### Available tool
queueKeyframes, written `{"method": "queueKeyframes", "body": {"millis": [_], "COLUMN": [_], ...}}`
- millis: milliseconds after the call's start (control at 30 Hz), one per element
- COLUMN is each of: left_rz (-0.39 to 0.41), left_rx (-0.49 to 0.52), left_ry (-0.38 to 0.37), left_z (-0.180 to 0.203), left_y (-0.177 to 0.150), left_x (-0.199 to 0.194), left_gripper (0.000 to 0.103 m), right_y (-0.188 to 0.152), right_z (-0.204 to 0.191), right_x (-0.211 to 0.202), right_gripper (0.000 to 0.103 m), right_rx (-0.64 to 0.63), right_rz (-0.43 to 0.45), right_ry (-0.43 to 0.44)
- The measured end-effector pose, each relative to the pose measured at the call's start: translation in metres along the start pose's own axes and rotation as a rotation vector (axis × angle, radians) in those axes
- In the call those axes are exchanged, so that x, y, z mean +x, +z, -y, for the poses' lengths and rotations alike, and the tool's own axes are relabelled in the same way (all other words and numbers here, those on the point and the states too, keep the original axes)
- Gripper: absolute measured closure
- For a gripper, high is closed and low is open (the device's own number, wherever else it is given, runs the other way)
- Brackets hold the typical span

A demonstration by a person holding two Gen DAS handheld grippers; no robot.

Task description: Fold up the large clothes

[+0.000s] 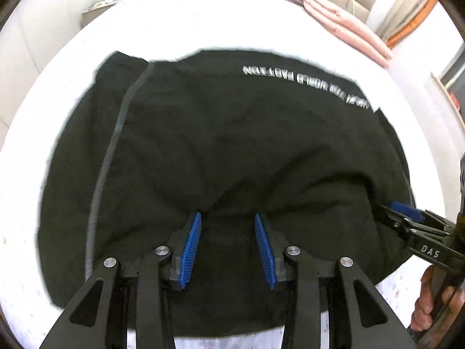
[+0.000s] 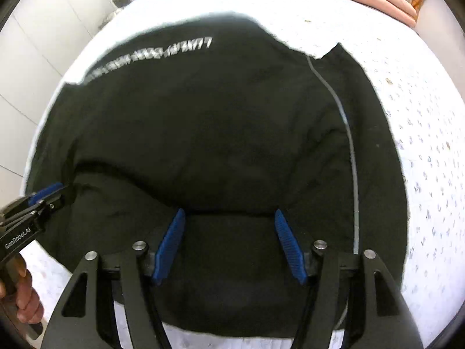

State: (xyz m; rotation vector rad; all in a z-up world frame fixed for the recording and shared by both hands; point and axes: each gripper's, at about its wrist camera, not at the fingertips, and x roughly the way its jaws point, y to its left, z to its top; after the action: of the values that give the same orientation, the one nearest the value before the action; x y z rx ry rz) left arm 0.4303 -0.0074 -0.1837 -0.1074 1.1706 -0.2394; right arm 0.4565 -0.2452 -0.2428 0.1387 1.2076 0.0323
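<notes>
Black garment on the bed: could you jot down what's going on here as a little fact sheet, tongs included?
surface: white bed with a faint speckled print
garment: black garment, spread out, rumpled, pale lettering near its far edge
trim: thin grey stripe along one side
left tongs: open, fingers at a raised fold of cloth
right tongs: open, fingers at the same fold line
other item: folded pink bedding at the far corner
</notes>
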Motion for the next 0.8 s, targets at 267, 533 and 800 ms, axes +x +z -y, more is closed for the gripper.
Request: {"method": "queueKeyframes", "body": {"millis": [267, 533, 800], "left_rz": [-0.038, -0.043, 0.056], "left_rx": [-0.145, -0.07, -0.119], "left_ry": [0.046, 0.081, 0.106], "left_z": [-0.069, -0.067, -0.105], "left_y": [-0.017, -0.007, 0.006], "left_x": [0.001, 0.01, -0.042], "left_gripper": [0.064, 0.064, 0.064], "right_y": [-0.023, -0.019, -0.006], "right_z": [0.027, 0.023, 0.06], "right_x": [0.003, 0.005, -0.034], "right_gripper": [0.04, 0.04, 0.036], "right_rx": [0.013, -0.014, 0.056], "right_rz": [-0.037, -0.05, 0.019], "right_ry": [-0.035, -0.038, -0.062]}}
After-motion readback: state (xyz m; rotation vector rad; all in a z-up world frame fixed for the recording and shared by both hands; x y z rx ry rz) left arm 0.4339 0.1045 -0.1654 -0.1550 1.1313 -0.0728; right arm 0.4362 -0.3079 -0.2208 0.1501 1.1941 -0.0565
